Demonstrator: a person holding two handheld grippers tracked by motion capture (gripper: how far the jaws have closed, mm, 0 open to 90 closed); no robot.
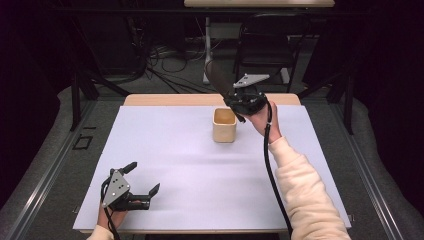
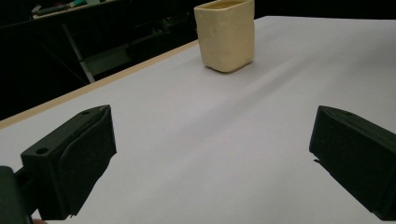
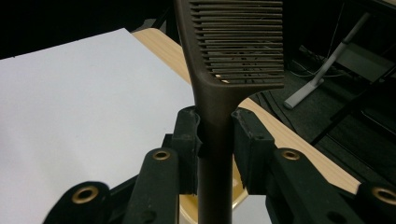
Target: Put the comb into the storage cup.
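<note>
Right gripper [image 3: 215, 135] clamped on brown comb [image 3: 233, 46] handle, cream cup [image 1: 224, 125] just beneath: lower handle-first, upright, centred over the opening.

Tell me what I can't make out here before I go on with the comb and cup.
- Comb: its top is cut off by the right gripper view's upper edge; its lower handle end is hidden behind the right gripper.
- Cup: its inside bottom is in shadow in the high view; its rim is cropped in the left gripper view.
- Comb teeth: too small to make out in the high view.
- Left hand: cut off by the bottom edge, high view.
</note>
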